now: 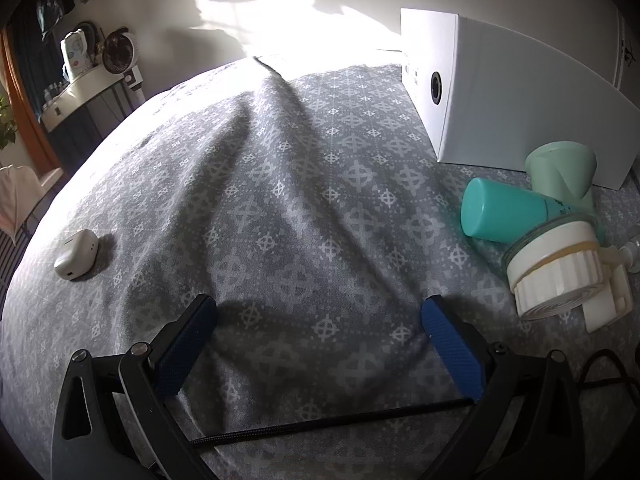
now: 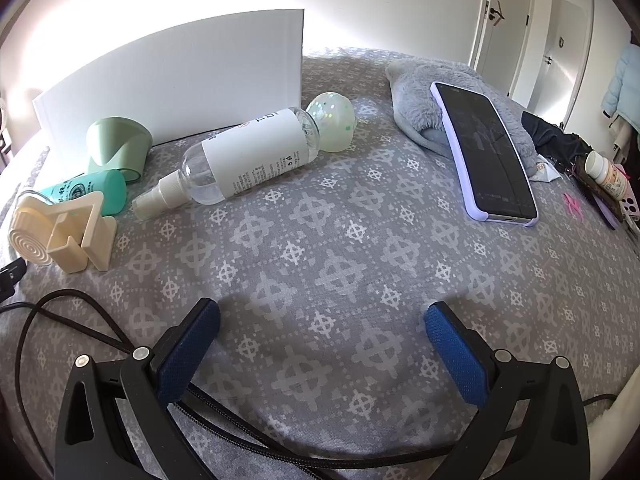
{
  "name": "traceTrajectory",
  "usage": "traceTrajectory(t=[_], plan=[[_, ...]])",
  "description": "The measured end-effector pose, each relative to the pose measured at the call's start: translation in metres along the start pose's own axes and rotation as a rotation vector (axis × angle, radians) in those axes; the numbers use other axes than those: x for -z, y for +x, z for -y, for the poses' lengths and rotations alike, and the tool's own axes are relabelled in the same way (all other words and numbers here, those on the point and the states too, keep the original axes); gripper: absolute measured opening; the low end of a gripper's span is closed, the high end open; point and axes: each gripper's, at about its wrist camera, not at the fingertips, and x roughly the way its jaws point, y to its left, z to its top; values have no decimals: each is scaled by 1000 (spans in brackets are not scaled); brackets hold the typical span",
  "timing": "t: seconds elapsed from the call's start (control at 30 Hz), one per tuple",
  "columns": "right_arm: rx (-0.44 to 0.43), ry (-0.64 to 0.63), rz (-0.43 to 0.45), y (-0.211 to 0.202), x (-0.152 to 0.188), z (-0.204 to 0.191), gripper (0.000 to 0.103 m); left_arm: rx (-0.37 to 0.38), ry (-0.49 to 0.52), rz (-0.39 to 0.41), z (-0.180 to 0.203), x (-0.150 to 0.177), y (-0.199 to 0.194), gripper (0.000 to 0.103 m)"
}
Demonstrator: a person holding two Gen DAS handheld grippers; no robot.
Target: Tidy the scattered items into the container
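A bed (image 2: 340,240) covered in a grey patterned spread carried everything in the scene, and nothing had yet gone into the white box (image 2: 180,80) that stood upright toward the far edge, its opening not visible from either camera. A grey plush slipper (image 2: 416,96) lay toward the far right corner with a phone (image 2: 484,152) in a lilac case propped across it. Along the foot of the box, a clear spray bottle (image 2: 240,160) lay on its side, its base touching a pale speckled dome (image 2: 334,124); to the left sat a green cup (image 2: 120,148) on its side, a teal tube (image 1: 504,212), a cream round-faced gadget (image 1: 556,272) and a cream bracket (image 2: 80,236), all crowded together. A small white earbud case (image 1: 78,254) sat alone near the left edge, well apart from the rest. The left gripper (image 1: 320,320) and the right gripper (image 2: 322,324) both hovered low over bare spread with jaws spread wide and nothing between them. The job appeared to be at its opening step, with a first item yet to be chosen. The next move would likely call for the right gripper to reach forward to the spray bottle, or the left toward the cluster beside the box, close across a narrow part, then lift over the box wall.
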Motion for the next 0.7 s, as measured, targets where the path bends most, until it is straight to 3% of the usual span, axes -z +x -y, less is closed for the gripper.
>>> traceTrajectory(t=[0.7], plan=[[1, 0, 0, 0, 0, 0, 103, 1, -1, 0, -1, 1, -2, 103]])
